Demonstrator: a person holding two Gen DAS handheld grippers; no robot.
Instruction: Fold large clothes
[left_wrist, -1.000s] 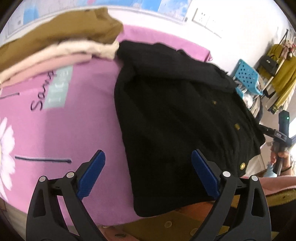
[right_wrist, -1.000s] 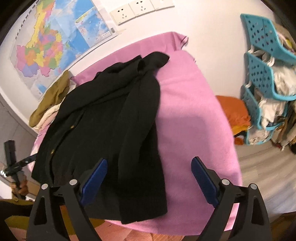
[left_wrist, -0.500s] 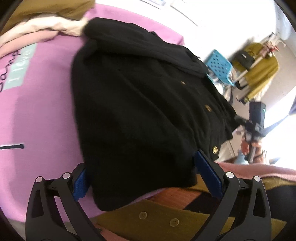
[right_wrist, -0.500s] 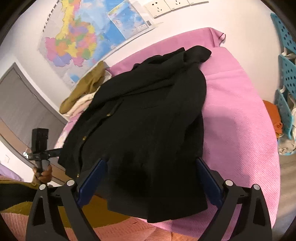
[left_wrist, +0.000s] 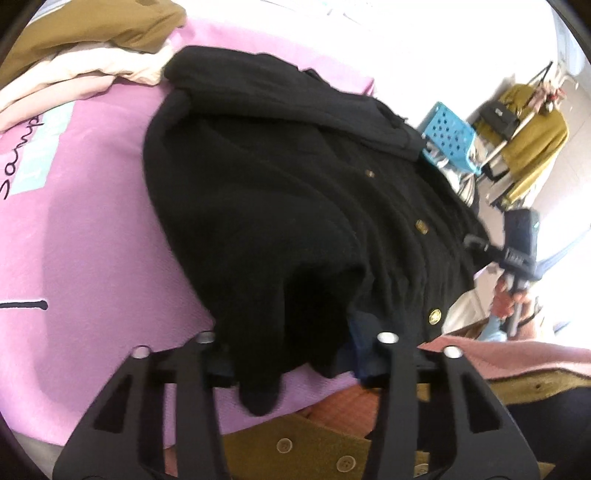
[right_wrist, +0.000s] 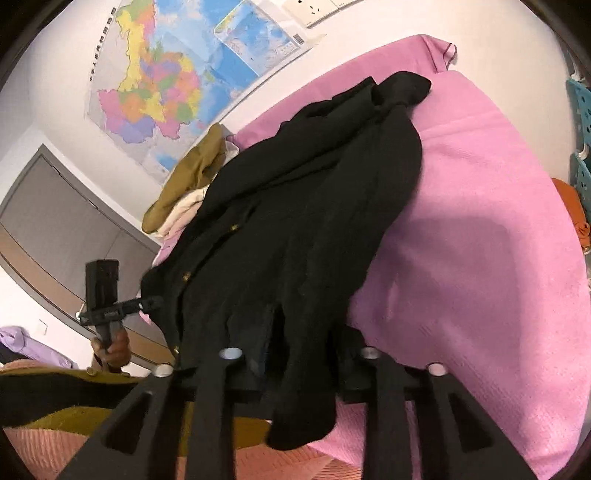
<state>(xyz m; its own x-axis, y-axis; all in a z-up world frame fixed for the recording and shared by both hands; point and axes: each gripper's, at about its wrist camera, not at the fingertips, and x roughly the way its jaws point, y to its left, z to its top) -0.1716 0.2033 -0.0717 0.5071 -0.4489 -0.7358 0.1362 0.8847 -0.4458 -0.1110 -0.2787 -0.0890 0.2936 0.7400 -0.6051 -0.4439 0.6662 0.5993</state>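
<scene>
A black jacket (left_wrist: 277, 177) with gold buttons lies spread on the pink bed cover (left_wrist: 92, 221), its hem at the near edge. My left gripper (left_wrist: 291, 354) is closing on the hem's left part, and the cloth bunches up between its pads. In the right wrist view the same jacket (right_wrist: 314, 206) runs away from me, one sleeve folded over its body. My right gripper (right_wrist: 299, 369) is closing on the hem's right part, with gathered black cloth between its pads. The cloth hides most of both pairs of pads.
A pile of folded clothes (left_wrist: 74, 44) in brown, cream and pink sits at the far left of the bed. Blue baskets (left_wrist: 448, 136) and a clothes rack (left_wrist: 532, 122) stand beyond the bed's right side. A map (right_wrist: 166, 74) hangs on the wall. A person's mustard cardigan (left_wrist: 295, 446) is below the grippers.
Both grippers have tipped down onto the jacket's near hem and gone from wide open to closed around it. The hem now bunches and lifts slightly between the fingers.
</scene>
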